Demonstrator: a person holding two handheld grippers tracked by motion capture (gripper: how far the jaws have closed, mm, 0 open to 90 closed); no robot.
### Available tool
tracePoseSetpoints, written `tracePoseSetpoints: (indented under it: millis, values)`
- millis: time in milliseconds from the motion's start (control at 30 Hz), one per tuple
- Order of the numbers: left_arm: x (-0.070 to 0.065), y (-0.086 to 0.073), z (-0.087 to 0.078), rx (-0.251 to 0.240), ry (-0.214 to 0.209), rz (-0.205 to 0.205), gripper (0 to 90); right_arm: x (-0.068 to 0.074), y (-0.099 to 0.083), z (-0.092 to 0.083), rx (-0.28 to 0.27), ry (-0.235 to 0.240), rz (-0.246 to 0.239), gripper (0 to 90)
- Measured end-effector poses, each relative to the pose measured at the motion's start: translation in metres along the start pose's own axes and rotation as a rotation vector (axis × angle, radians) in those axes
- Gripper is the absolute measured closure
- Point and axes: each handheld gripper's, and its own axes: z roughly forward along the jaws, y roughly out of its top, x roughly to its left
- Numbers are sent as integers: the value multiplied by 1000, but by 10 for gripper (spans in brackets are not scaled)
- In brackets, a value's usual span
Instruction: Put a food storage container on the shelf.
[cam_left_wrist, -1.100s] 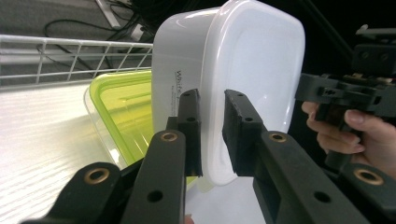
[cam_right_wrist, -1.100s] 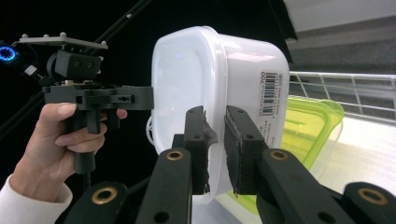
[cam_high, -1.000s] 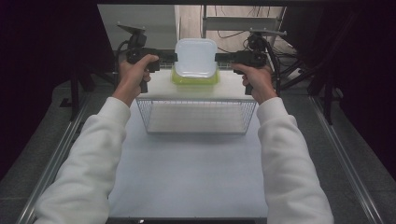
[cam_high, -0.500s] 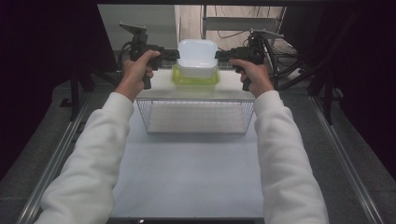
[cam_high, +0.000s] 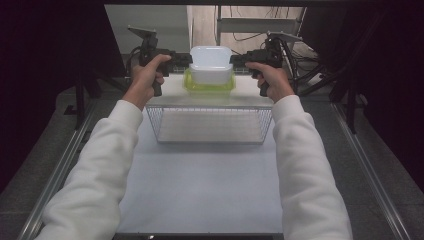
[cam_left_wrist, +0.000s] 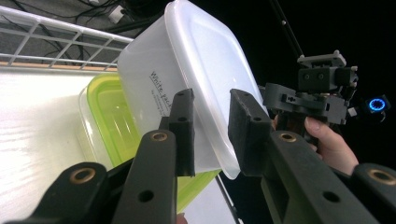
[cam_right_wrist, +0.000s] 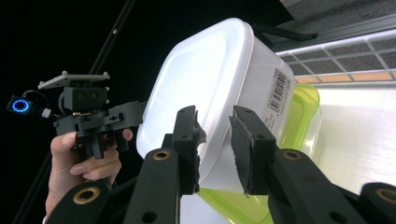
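White translucent plastic container (cam_high: 211, 65) sits nested on the green-rimmed clear container (cam_high: 209, 86), at the desk's far edge behind the wire basket (cam_high: 210, 125). Your left gripper (cam_high: 182, 61) and right gripper (cam_high: 239, 60) flank its rim, jaws just opening, pads slack — looks like release after stacking.

Both arms in white sleeves reach forward from the near edge of the table toward its far edge, roughly parallel and well apart. The left hand (cam_high: 146, 75) wraps the handle of the left gripper (cam_high: 187, 61), which points level toward the right. The right hand (cam_high: 267, 77) holds the right gripper (cam_high: 233, 60) the same way, pointing level toward the left, so the two grippers face each other. The jaws of each have just been opening; each pair stands apart with the rim of the white container (cam_high: 210, 64) between them, pads not pressing.
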Motion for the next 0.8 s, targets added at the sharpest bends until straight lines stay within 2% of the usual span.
tracePoseSetpoints:
  millis: [300, 433, 600, 733, 800]
  values:
    - [1, -6, -6, -6, -17, -2, 691, 7, -6, 0, 19, -8, -17, 696]
    - [-3, -6, -6, -31, -21, 30, 587, 10, -6, 0, 2, -12, -57, 620]
    - [-5, -6, -11, -70, 5, 62, 407, 16, -7, -4, -38, -50, -116, 520]
    - [-8, -7, -18, -90, 30, 103, 337, 22, -10, -14, -78, -70, -172, 474]
    - [-12, -10, -22, -90, 62, 145, 315, 25, -13, -20, -91, -72, -202, 451]
